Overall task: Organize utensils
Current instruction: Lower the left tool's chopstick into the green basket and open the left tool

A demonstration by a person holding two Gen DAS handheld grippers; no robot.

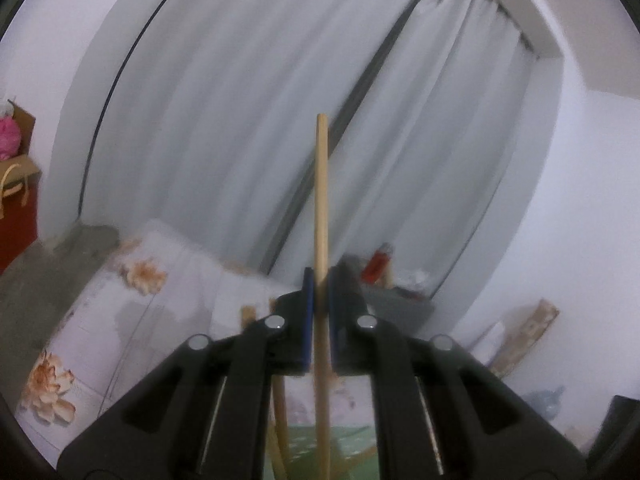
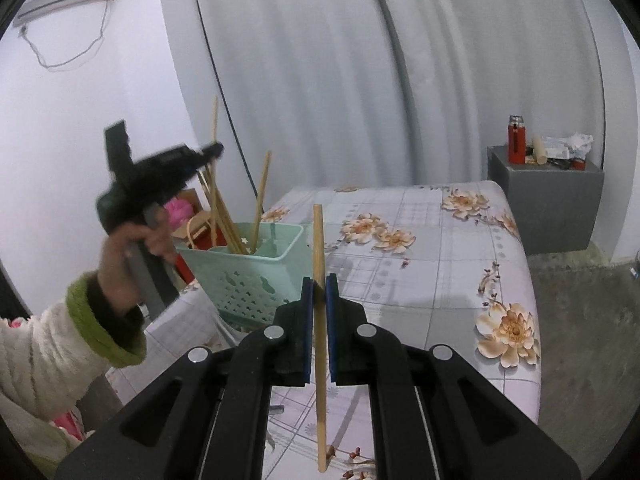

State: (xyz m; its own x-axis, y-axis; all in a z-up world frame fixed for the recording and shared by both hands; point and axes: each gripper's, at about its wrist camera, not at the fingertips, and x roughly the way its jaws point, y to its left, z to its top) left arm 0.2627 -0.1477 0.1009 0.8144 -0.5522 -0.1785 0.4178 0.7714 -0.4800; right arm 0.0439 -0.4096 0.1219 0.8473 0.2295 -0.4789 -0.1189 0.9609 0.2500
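Note:
My left gripper (image 1: 318,276) is shut on a pale wooden chopstick (image 1: 321,184) that stands upright between its blue pads. Under it lies the mint-green basket (image 1: 344,444) with more chopsticks (image 1: 278,412). In the right wrist view the left gripper (image 2: 215,149) hangs above that basket (image 2: 248,276), held by a hand with a white, green-cuffed sleeve (image 2: 60,344), its chopstick (image 2: 215,120) pointing up. Several chopsticks (image 2: 262,192) lean inside the basket. My right gripper (image 2: 319,280) is shut on another upright chopstick (image 2: 318,236), just right of the basket, over the floral tablecloth (image 2: 432,280).
A grey box (image 2: 548,208) stands beyond the table's far right corner, with a red lighter (image 2: 516,144) and clutter on top. Grey curtains hang behind. A red bag (image 1: 16,216) and a cardboard box sit at the left. The table's right edge drops to a concrete floor (image 2: 580,320).

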